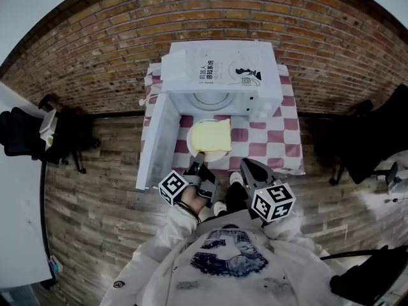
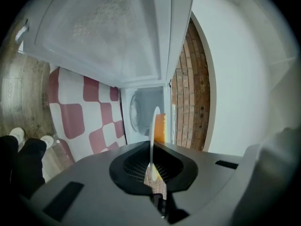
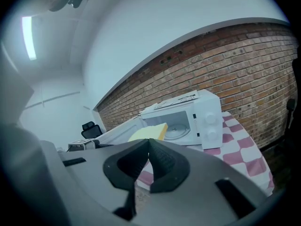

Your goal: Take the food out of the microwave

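My right hand-held gripper (image 3: 146,147) is nearest me, its jaws clenched together on nothing, off to the right of the plate. Beside it, my left hand-held gripper (image 2: 153,166) is clamped on the near rim of the white plate (image 1: 214,155), which its own view shows edge-on between the pads. On the plate lies the food (image 1: 211,136), a flat pale-yellow slab, held just outside the mouth of the microwave (image 1: 223,69) over the checked counter (image 1: 280,139). The microwave's door (image 1: 156,142) stands swung open on the left, alongside the plate. Behind the microwave is a brick wall (image 1: 127,37).
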A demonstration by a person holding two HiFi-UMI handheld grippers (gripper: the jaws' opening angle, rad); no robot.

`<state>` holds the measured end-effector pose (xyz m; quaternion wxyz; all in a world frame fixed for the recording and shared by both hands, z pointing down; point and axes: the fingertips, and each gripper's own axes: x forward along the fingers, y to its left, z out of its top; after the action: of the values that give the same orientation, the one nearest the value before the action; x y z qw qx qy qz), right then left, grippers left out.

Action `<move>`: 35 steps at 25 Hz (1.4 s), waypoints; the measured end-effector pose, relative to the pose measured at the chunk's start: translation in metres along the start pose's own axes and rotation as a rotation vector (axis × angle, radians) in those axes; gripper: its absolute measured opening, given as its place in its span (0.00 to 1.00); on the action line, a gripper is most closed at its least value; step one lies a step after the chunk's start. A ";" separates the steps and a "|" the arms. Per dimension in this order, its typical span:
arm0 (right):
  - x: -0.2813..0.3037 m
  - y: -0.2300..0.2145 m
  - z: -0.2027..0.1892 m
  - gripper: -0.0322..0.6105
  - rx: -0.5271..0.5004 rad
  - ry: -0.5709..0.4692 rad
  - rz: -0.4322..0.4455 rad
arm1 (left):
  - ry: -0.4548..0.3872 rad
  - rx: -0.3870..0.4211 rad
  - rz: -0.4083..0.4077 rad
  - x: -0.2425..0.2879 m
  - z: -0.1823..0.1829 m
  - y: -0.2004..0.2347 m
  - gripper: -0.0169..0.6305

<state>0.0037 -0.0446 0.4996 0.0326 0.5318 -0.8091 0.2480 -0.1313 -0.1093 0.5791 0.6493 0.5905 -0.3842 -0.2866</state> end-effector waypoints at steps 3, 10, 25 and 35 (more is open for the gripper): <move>-0.006 0.006 -0.004 0.07 0.002 0.000 -0.003 | 0.009 -0.017 -0.028 -0.012 -0.007 -0.012 0.05; -0.010 0.018 -0.002 0.07 -0.018 -0.002 0.010 | 0.003 0.006 -0.018 -0.038 -0.011 -0.033 0.05; -0.011 0.022 0.017 0.07 -0.062 -0.055 0.017 | -0.010 -0.045 -0.071 -0.063 -0.023 -0.082 0.05; -0.015 0.023 0.022 0.07 -0.084 -0.070 0.008 | -0.005 -0.049 -0.068 -0.066 -0.026 -0.082 0.05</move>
<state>-0.0056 -0.0343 0.4675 0.0259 0.5350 -0.8216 0.1952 -0.1380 -0.0521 0.4873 0.6527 0.5864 -0.3582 -0.3192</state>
